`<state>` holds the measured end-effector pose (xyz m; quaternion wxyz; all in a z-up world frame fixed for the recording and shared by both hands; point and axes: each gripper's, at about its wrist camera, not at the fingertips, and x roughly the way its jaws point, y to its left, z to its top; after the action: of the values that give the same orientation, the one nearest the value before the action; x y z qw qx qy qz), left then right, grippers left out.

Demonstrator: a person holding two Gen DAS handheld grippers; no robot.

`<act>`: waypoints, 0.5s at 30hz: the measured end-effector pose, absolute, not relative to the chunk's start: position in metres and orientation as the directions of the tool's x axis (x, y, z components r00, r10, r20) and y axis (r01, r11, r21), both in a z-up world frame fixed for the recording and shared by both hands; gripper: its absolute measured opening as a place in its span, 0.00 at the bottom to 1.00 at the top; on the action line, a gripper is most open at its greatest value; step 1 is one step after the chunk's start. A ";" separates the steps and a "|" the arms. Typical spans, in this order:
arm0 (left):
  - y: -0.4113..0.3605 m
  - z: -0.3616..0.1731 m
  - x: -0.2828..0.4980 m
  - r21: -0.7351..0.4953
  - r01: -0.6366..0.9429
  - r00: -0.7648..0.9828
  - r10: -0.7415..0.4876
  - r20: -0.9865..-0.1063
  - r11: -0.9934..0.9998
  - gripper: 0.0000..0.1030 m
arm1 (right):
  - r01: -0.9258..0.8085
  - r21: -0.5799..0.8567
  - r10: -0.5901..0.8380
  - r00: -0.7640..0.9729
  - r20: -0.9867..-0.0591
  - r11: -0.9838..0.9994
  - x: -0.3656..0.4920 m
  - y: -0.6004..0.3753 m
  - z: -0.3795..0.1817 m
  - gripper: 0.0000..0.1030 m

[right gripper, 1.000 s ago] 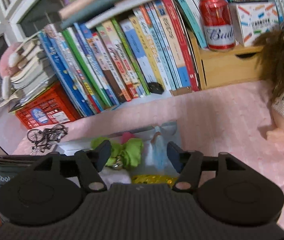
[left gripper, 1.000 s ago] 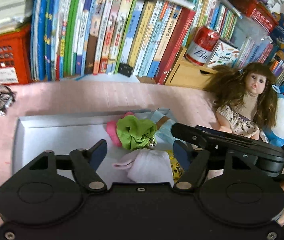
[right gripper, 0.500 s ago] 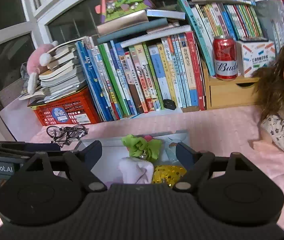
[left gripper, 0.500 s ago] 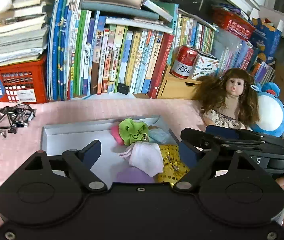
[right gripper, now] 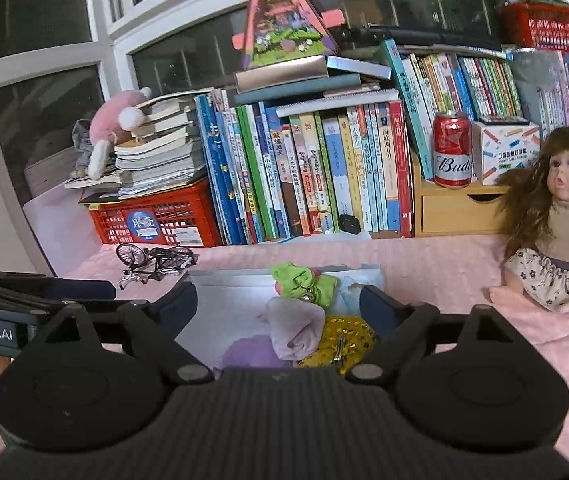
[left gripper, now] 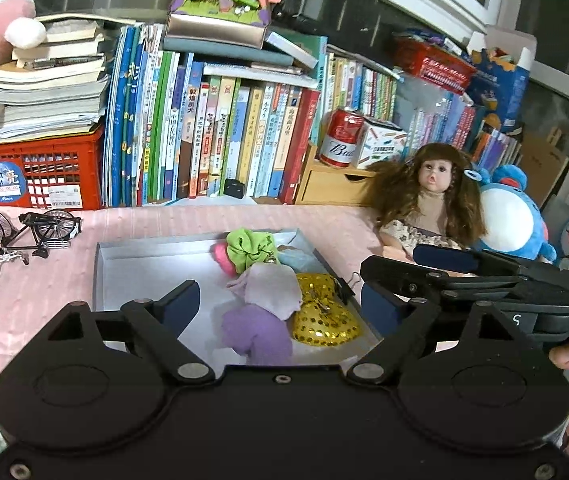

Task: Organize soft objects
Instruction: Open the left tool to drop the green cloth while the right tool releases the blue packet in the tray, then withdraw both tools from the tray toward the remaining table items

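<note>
A shallow grey tray [left gripper: 132, 264] lies on the pink cloth and holds a heap of soft things: a green cloth [left gripper: 250, 246], a pink piece [left gripper: 220, 258], a pale cloth [left gripper: 274, 288], a purple piece [left gripper: 256, 332] and a gold sequin pouch [left gripper: 324, 316]. My left gripper [left gripper: 280, 304] hangs above the tray's near end, its jaws opening with nothing pressed between them. My right gripper [right gripper: 280, 304] hovers over the same heap [right gripper: 296, 328], jaws also opening and empty. In each wrist view the other gripper shows from the side, the right one [left gripper: 404, 266] and the left one [right gripper: 44, 292].
A long-haired doll [left gripper: 428, 208] and a blue plush [left gripper: 512, 216] sit right of the tray. A model bicycle [left gripper: 28, 228] stands to its left. Behind are upright books [left gripper: 224, 140], a red crate [left gripper: 32, 176], a red can [left gripper: 342, 138] and a wooden drawer [left gripper: 332, 188].
Both grippers have drawn back and upward from the tray, and their jaws have spread wider. The purple piece and gold pouch have come into view, as has more of the shelf.
</note>
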<state>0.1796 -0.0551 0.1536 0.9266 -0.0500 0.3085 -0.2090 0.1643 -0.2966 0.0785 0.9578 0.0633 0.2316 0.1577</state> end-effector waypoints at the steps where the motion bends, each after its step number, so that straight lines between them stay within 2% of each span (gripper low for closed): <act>1: -0.055 0.154 0.175 -0.220 0.361 0.726 -0.421 -0.544 0.906 0.85 | -0.274 0.185 0.328 0.847 -0.418 0.944 0.160 -0.296 0.079 0.92; 5: -0.052 0.152 0.156 -0.217 0.377 0.733 -0.433 -0.524 0.900 0.86 | -0.278 0.153 0.316 0.863 -0.394 0.948 0.143 -0.296 0.080 0.96; 11: -0.054 0.144 0.132 -0.199 0.389 0.744 -0.434 -0.508 0.900 0.86 | -0.284 0.162 0.325 0.869 -0.373 0.945 0.124 -0.300 0.078 0.97; 15: -0.058 0.136 0.117 -0.190 0.388 0.761 -0.430 -0.486 0.902 0.86 | -0.268 0.112 0.291 0.892 -0.346 0.957 0.110 -0.300 0.074 0.98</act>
<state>0.1172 -0.0579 0.1364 0.9375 -0.0387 0.2682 -0.2182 0.1099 -0.2998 0.0743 0.9721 0.0308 0.1826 0.1438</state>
